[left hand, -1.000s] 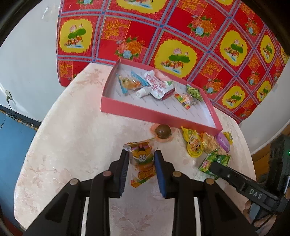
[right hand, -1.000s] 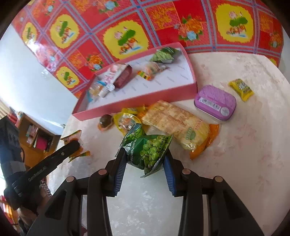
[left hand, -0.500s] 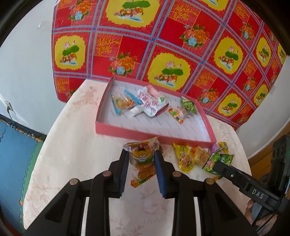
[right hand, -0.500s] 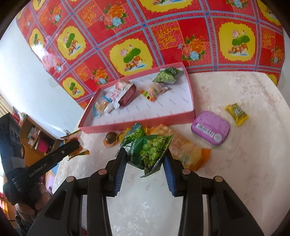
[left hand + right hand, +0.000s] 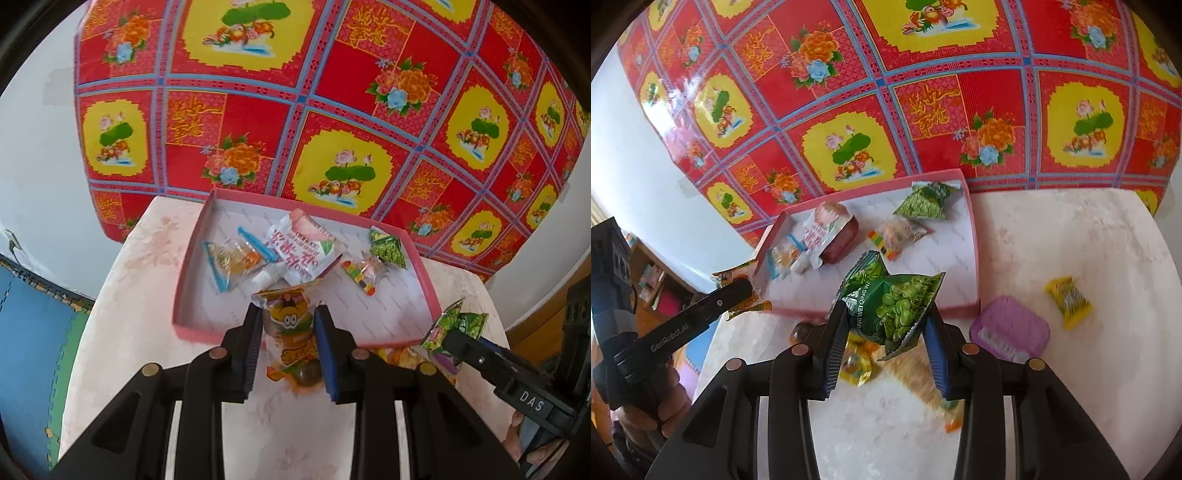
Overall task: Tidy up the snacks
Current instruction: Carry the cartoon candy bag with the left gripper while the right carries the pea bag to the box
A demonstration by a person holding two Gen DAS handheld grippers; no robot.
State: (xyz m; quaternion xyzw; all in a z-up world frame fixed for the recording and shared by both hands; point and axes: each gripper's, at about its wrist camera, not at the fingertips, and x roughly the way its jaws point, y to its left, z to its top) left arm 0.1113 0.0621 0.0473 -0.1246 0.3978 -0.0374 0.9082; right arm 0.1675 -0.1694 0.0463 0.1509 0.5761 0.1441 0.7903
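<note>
My left gripper (image 5: 288,332) is shut on an orange cartoon snack packet (image 5: 290,328) and holds it above the near wall of the pink tray (image 5: 192,280). My right gripper (image 5: 886,325) is shut on a green pea packet (image 5: 894,310), held above the table just in front of the tray (image 5: 973,258). The tray holds several snacks: a white pouch (image 5: 299,254), a clear blue-edged bag (image 5: 232,258), a candy bag (image 5: 364,271) and a green packet (image 5: 388,249). The right gripper also shows in the left wrist view (image 5: 450,332), the left one in the right wrist view (image 5: 738,291).
Loose on the marble table (image 5: 1071,229) lie a purple tin (image 5: 1010,328), a yellow packet (image 5: 1069,301), a yellow candy bag (image 5: 855,363), an orange cracker pack (image 5: 919,373) and a brown round sweet (image 5: 306,373). A red floral cloth (image 5: 332,110) hangs behind the table.
Both grippers have risen and moved forward toward the tray with their packets. The left packet is now over the tray's near wall.
</note>
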